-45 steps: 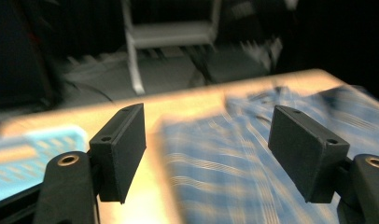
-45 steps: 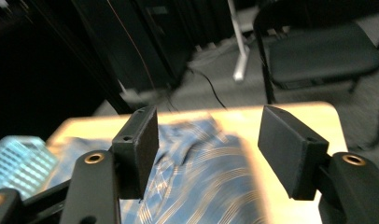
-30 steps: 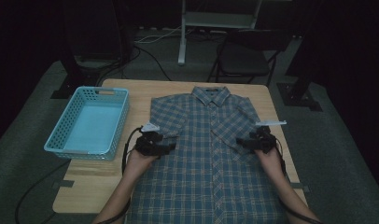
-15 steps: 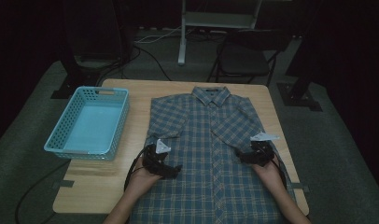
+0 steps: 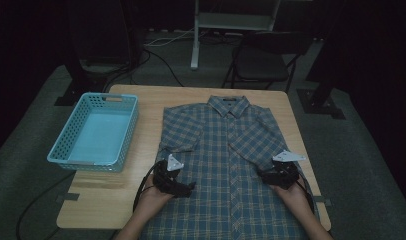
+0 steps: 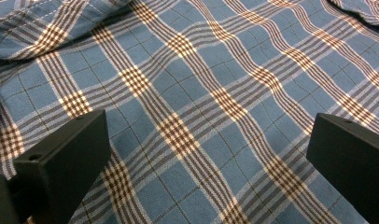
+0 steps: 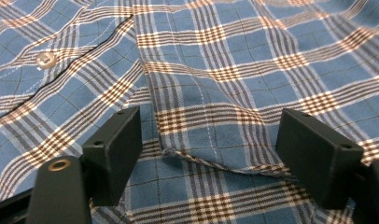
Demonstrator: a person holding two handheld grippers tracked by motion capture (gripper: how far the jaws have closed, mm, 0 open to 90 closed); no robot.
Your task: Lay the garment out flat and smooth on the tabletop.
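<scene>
A plaid shirt is spread flat at the table's right half, both grippers held w/ jaws open over it. Soft, light cloth; right gripper is lined up on the sleeve hem, left gripper over plain fabric.

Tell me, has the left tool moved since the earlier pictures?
Yes. The left tool has come toward the person, away from the light blue plastic basket, down the blue plaid shirt.
</scene>
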